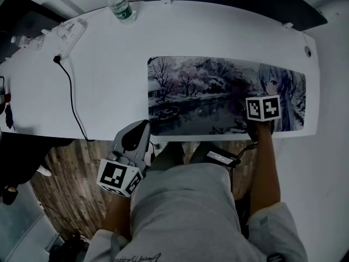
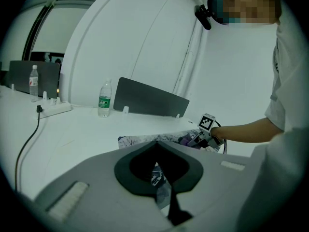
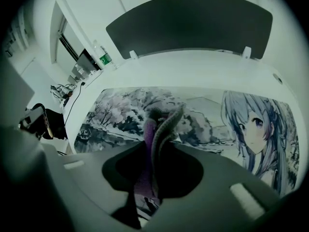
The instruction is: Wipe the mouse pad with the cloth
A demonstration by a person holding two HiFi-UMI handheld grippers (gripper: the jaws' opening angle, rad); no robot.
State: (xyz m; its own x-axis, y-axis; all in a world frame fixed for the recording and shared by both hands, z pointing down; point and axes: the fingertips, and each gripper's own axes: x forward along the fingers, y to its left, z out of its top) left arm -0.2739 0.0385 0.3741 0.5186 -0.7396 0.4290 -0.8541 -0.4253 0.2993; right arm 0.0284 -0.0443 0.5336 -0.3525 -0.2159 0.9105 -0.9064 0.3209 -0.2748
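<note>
In the head view, the long rectangular mouse pad (image 1: 207, 91), printed with a grey winter landscape and a blue-haired cartoon girl, lies flat on the right half of the white tabletop (image 1: 109, 81). The right gripper (image 1: 245, 107) is over its front part, just beside the girl. The left gripper (image 1: 143, 126) is at the tabletop's front edge, at the pad's left front corner. I think long, overlapping strokes along the pad would work best, with the corner held so the pad cannot slide. A white power strip (image 1: 68, 36) with a black cable (image 1: 73, 102) and a clear plastic water bottle with a green label (image 1: 120, 5) are well apart from the pad. The floor below is of brown wooden planks (image 1: 71, 184).

In the left gripper view, the left gripper (image 2: 155, 144) has its fingers closed. A thin piece of the pad's print shows in the slit between them, so they appear to pinch that corner. A dark grey divider panel (image 2: 152, 98) stands at the far edge, with white walls behind.

In the right gripper view, the right gripper (image 3: 158, 146) has its fingers clamped on a folded purple and grey cloth (image 3: 161, 122), which stands up between them above the landscape. Only a narrow fold sticks out. It may be better to tilt the gripper lower, so that cloth and not hard plastic meets the print.
</note>
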